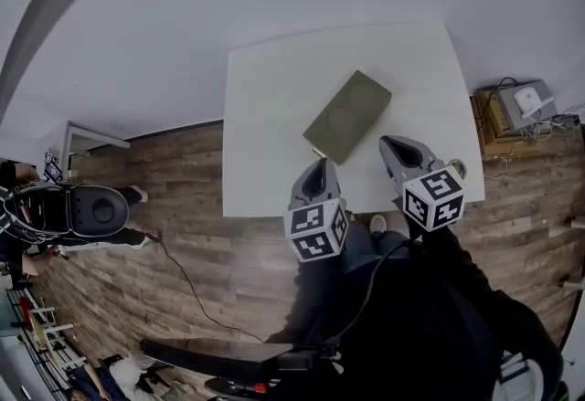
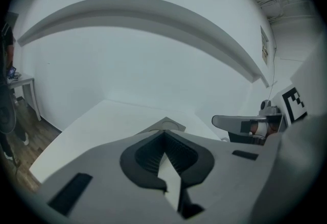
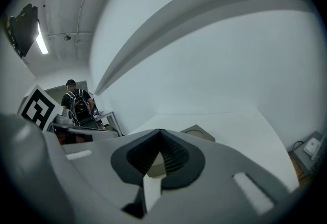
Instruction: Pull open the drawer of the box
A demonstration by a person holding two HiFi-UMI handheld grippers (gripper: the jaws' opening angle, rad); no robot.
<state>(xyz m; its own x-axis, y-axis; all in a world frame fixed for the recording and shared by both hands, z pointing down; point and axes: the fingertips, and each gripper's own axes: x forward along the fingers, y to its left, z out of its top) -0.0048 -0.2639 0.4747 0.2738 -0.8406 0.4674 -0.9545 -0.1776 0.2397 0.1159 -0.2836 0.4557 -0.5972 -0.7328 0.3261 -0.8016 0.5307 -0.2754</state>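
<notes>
A flat grey-olive box (image 1: 348,115) with two round embossings on its lid lies at an angle on the white table (image 1: 265,116). Its near short end points toward me, and no drawer sticks out of it. My left gripper (image 1: 318,166) hovers just short of that near end, jaws shut on nothing. My right gripper (image 1: 392,144) hangs to the right of the box, also shut and empty. In the left gripper view the box (image 2: 169,125) peeks over the closed tips (image 2: 164,133). In the right gripper view the box (image 3: 200,132) lies just beyond the closed tips (image 3: 161,133).
Wood floor surrounds the table. A low cabinet (image 1: 515,109) with white devices and cables stands right of it. A dark round appliance (image 1: 91,210) and a small white side table (image 1: 84,138) stand at the left. A person with a backpack (image 3: 78,106) stands far off.
</notes>
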